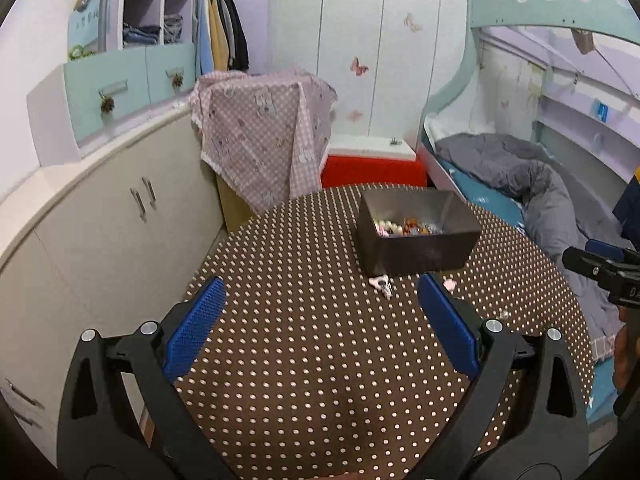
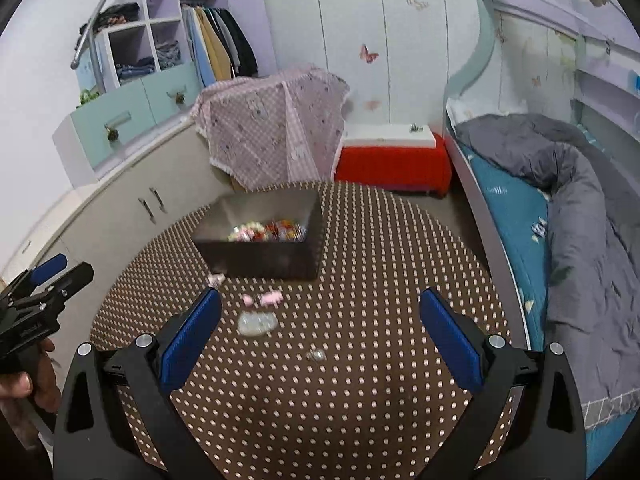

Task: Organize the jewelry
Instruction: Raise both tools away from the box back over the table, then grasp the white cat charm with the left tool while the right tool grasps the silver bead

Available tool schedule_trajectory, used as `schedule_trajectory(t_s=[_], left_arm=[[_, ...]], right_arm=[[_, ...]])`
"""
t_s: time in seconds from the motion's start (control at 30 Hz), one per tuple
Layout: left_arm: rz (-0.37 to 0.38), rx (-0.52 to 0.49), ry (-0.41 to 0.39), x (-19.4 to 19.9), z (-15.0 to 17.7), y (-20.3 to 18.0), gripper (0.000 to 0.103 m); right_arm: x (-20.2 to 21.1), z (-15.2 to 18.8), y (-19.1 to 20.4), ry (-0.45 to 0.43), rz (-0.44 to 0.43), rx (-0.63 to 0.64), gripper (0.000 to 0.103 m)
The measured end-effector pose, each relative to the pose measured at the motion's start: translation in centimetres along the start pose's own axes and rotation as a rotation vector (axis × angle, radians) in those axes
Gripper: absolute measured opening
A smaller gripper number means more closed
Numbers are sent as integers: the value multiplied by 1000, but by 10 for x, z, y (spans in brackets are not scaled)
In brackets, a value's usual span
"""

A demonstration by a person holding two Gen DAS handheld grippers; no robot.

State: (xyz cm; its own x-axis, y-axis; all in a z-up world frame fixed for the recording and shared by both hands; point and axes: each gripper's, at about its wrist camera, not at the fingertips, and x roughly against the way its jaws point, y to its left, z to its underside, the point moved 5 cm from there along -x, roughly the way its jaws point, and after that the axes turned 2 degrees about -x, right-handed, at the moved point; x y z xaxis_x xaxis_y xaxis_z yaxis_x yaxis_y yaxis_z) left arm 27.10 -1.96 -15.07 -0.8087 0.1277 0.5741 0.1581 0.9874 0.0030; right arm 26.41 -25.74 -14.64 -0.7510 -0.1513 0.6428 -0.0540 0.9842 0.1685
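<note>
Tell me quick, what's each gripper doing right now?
Left gripper: open, holding nothing.
Right gripper: open, holding nothing.

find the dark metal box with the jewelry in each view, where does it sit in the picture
Left wrist view: the dark metal box sits right of centre, beyond the open left gripper.
Right wrist view: it sits left of centre, beyond the open right gripper.
Shared landmark: the red chest behind the table.
</note>
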Motion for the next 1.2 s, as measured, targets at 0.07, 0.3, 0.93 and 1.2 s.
schedule_trajectory(t_s=[0.07,0.3,0.93,1.2], left_arm=[[6,-5,17,-7,4,-3,95],[35,-39,74,-46,6,-21,95],[158,-65,276,-137,25,-45,31],[176,-81,272,-127,30,-36,12]], right_arm=[[-5,6,-6,18,-1,-17,96],[-21,23,-16,67,2,-21,96],[-61,49,-25,170,-14,1,96],[-70,59,-3,186,-46,65,84]])
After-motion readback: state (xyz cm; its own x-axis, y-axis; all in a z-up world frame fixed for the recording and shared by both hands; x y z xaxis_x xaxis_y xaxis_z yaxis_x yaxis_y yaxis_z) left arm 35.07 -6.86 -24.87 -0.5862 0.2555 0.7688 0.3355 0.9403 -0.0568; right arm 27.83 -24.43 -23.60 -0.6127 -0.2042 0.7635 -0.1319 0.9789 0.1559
